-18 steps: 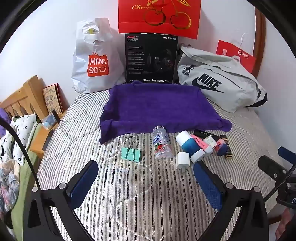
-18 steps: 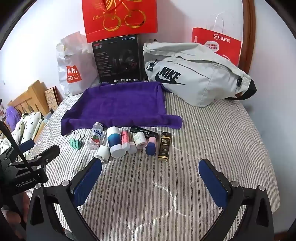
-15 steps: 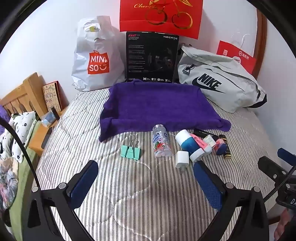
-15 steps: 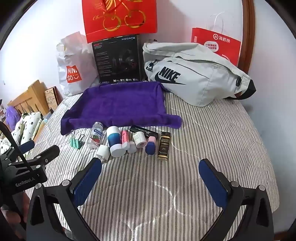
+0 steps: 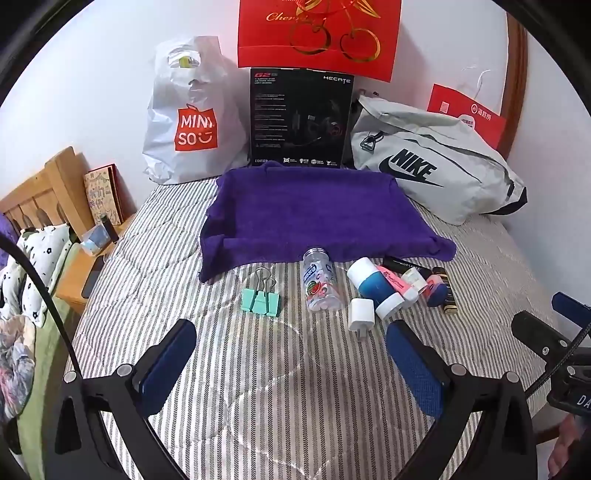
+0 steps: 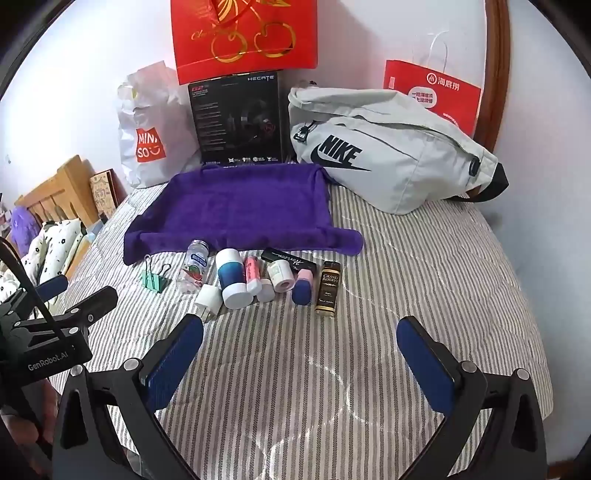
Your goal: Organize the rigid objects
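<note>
A row of small items lies on the striped bed in front of a purple towel (image 5: pixel 314 218) (image 6: pixel 236 210): a teal binder clip (image 5: pixel 260 300) (image 6: pixel 153 279), a clear candy bottle (image 5: pixel 319 286) (image 6: pixel 194 266), a white charger plug (image 5: pixel 361 312) (image 6: pixel 207 298), a blue-and-white container (image 5: pixel 375 288) (image 6: pixel 231 278), a pink tube (image 6: pixel 252 274), a small white jar (image 6: pixel 281 275), a pink-and-blue tube (image 6: pixel 303 286), a black case (image 6: pixel 288 259) and a Grand Reserve bottle (image 6: pixel 327 290). My left gripper (image 5: pixel 291 354) hangs open short of the clip and plug. My right gripper (image 6: pixel 301 360) is open short of the row, holding nothing.
Against the wall stand a Miniso bag (image 5: pixel 188 118), a black Hecate box (image 5: pixel 299 118), a red gift bag (image 5: pixel 317 35) and a grey Nike bag (image 5: pixel 436 170). A wooden headboard (image 5: pixel 44 192) and a bedside table (image 5: pixel 79 273) are at the left. The bed's right edge lies near the wall.
The left wrist view has risen slightly, so the items sit a little lower in frame. The right gripper has barely moved. No item has shifted.
</note>
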Demonstrator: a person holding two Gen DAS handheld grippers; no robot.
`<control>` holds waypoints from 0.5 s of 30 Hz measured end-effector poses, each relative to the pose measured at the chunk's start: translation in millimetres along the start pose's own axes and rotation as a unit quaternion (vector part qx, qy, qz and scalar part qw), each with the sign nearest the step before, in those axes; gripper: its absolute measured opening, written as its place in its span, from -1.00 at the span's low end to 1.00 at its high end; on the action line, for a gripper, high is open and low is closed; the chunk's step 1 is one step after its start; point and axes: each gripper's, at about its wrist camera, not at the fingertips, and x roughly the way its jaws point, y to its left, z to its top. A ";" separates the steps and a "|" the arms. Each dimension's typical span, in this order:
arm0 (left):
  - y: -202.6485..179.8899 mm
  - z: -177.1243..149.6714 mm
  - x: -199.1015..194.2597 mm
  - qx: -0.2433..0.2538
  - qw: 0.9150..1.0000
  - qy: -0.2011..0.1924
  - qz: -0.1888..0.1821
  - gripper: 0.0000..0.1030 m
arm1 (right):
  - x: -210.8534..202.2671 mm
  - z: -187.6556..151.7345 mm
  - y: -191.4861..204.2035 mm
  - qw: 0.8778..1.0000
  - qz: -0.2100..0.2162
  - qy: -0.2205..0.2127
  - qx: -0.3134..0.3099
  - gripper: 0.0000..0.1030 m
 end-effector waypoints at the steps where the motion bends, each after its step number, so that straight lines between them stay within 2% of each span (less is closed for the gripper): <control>1: 0.2 0.2 -0.3 0.001 1.000 0.001 -0.001 1.00 | -0.2 0.0 -0.1 1.000 0.000 0.000 0.000 1.00; 15: -0.1 0.2 -5.6 0.000 1.000 -0.003 0.002 1.00 | -4.3 -1.6 1.9 1.000 0.002 -0.002 -0.002 1.00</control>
